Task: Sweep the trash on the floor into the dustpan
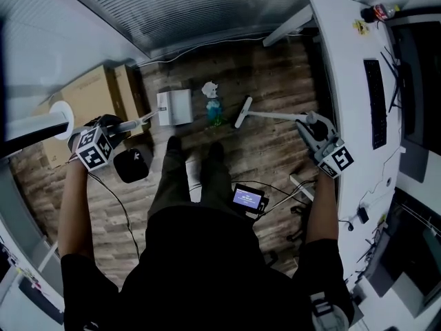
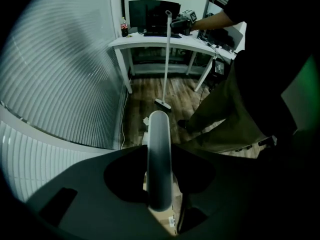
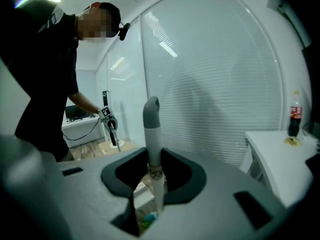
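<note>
Crumpled white paper and blue-green trash [image 1: 214,109] lies just beside the white plastic dustpan [image 1: 176,107], between it and the head of the white long-handled broom [image 1: 242,112]. The right gripper [image 1: 308,121] pinches the broom's handle, whose length runs straight away from the dustpan. The left gripper [image 1: 131,124] clamps the dustpan's handle.

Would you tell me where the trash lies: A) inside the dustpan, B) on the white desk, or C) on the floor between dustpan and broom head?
C: in the head view the trash lies on the wooden floor, with the dustpan on one side and the broom head on the other.
</note>
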Motion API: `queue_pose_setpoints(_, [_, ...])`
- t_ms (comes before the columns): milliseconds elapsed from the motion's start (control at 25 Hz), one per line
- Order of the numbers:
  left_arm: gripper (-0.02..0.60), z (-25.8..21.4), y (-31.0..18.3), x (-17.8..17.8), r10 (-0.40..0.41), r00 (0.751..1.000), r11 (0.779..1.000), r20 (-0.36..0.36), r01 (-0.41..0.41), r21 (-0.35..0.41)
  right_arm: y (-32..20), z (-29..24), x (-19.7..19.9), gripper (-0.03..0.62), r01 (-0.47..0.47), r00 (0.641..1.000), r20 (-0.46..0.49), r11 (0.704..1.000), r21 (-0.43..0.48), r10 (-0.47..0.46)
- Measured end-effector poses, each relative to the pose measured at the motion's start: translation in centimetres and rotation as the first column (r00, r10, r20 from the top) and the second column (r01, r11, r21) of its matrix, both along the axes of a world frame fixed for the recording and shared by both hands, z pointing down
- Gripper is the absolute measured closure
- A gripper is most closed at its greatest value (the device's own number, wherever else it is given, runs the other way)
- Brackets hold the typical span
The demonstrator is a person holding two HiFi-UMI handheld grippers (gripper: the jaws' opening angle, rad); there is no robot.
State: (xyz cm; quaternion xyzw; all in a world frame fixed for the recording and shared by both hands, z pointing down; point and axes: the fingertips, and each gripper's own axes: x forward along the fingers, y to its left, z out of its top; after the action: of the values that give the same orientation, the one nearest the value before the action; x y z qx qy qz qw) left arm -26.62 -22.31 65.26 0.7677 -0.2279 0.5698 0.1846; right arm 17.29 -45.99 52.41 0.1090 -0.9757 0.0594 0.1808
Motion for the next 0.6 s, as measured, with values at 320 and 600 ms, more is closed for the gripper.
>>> queue_pose_setpoints(320, [0.46, 0.0, -1.2, 0.5, -0.026, 0.999, 0.999, -0.033, 0.028, 0.042, 4.2, 6.0, -10.7, 0.494, 0.123, 0.992, -0.025, 0.992, 0.009, -0.123])
queue_pose_setpoints(600, [0.466, 0.2, -1.3, 0.8, -0.043, 0.997, 0.997, -0.068, 0.047, 0.056, 3.6, 6.9, -18.4, 0.491, -0.027, 0.99, 0.137, 0.999, -0.031, 0.031])
